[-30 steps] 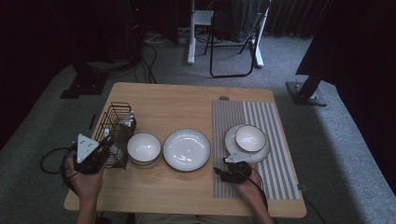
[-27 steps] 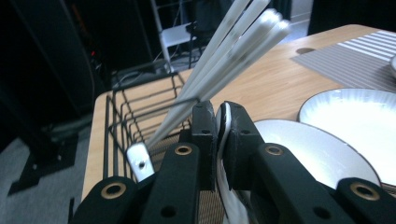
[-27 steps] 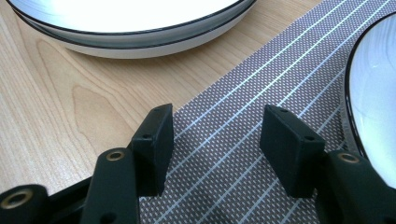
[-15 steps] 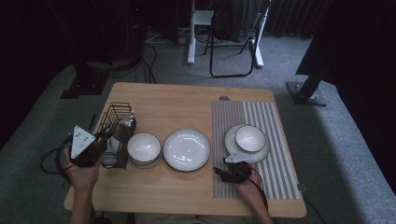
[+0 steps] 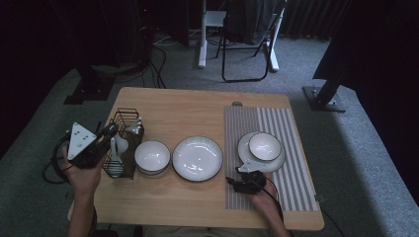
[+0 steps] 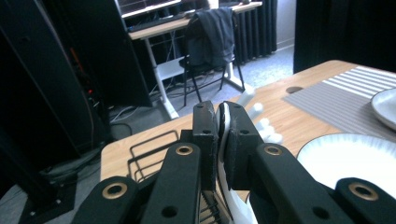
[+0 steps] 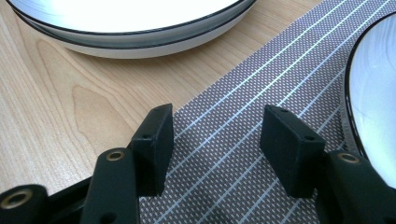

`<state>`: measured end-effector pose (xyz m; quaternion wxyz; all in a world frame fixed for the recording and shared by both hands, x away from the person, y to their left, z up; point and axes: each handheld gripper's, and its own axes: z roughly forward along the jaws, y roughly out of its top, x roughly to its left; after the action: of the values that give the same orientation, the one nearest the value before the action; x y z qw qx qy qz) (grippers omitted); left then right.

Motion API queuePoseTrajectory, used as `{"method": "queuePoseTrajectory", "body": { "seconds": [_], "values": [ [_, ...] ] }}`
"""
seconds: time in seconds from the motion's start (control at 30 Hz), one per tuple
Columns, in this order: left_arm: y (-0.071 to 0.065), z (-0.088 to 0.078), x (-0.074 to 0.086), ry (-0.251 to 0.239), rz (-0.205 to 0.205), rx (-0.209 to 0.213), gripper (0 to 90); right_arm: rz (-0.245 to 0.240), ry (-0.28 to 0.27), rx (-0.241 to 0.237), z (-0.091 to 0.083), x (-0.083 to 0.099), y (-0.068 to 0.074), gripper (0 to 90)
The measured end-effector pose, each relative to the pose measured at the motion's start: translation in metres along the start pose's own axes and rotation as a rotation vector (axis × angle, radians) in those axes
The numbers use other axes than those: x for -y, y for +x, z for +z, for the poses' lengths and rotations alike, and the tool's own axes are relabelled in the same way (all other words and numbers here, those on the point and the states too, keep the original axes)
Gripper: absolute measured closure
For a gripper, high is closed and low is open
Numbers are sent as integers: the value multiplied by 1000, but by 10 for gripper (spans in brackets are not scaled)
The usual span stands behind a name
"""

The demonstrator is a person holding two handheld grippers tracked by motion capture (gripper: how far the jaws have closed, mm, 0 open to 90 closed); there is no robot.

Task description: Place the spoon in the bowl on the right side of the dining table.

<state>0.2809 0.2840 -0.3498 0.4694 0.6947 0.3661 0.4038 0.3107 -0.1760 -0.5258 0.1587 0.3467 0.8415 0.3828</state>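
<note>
Near the table's (image 5: 197,106) left edge: a wire rack (image 5: 123,143) with spoons (image 5: 117,148) in it. Just right of the rack: a bowl (image 5: 152,157). Right of the bowl, mid-table: a plate (image 5: 197,158). Along the right side, from far edge toward near edge: a mat (image 5: 291,128). On the mat: a second plate (image 5: 247,150) with a small bowl (image 5: 265,145) in it. Beyond the table's far edge, on the floor: a chair (image 5: 245,34).

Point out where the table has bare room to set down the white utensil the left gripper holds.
The far wood strip behind the wire basket, small bowl and plate is bare. So is the near strip before them, left of the striped mat. The mat's far end is free. The middle row is crowded; the right gripper rests before the stacked bowl.
</note>
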Motion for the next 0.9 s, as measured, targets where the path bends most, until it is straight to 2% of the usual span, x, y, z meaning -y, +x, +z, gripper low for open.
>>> {"method": "queuePoseTrajectory", "body": {
  "seconds": [0.37, 0.9],
  "values": [
    [-12, 0, -12, -27, 17, 29, 852, 0, -1, 2, 0, 0, 0, 438],
    [-36, 16, -12, -29, 15, 131, 852, 0, 0, 7, 0, 0, 0, 426]
  ]
}}
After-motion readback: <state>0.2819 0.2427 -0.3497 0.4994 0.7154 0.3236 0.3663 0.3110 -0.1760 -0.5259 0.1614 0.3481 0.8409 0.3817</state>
